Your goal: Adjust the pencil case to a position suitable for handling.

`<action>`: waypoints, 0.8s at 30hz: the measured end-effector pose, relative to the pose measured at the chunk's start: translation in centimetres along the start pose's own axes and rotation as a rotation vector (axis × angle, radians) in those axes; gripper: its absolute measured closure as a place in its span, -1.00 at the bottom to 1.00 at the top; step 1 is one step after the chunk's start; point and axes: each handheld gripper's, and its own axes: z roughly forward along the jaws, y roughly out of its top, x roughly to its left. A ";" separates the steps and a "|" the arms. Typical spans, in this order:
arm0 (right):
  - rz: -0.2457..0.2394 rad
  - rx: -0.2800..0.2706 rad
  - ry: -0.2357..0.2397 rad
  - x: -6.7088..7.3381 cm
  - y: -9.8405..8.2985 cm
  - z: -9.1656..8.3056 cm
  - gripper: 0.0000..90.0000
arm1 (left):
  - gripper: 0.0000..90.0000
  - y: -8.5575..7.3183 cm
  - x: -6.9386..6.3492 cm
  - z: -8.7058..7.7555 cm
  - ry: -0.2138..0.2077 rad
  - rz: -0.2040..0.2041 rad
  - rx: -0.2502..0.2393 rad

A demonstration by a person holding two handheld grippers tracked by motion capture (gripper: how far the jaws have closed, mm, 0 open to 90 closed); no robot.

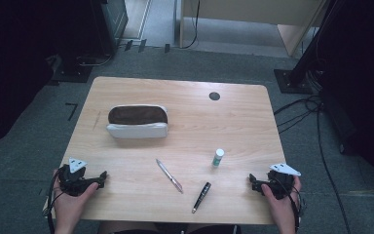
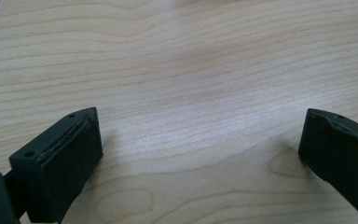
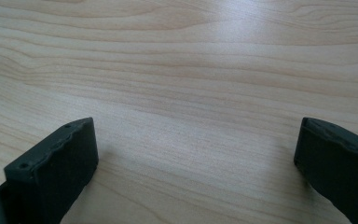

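Black pen (image 1: 201, 197) lies on the bench (image 1: 243, 126) near its front edge, between the two tools, closer to the right tool (image 1: 256, 183) but well apart from it. Silver pen (image 1: 169, 176) just left of it, small white bottle (image 1: 218, 157) behind. Left tool (image 1: 99, 179) rests at the front left corner. Both tools' jaws spread wide, nothing between them, hands low on the bench.

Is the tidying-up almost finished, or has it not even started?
It looks barely started. Nothing seems put away: the silver pen, the black pen and the little white bottle lie loose on the table, apart from the pencil case. The left claw and right claw are open, holding nothing. Probably all three items remain to do.
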 end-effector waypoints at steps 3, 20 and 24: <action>0.000 0.000 0.000 0.0 0.0 0.0 -1.00 | -1.00 0.1 0.3 -0.2 -0.029 -0.023 -0.010; 0.000 0.000 0.000 0.0 0.0 0.0 -1.00 | -0.88 2.7 -0.6 -1.2 -0.059 0.017 -0.081; 0.000 0.001 0.000 0.0 0.0 0.0 -1.00 | -0.86 4.1 -1.0 -1.0 -0.068 0.052 -0.087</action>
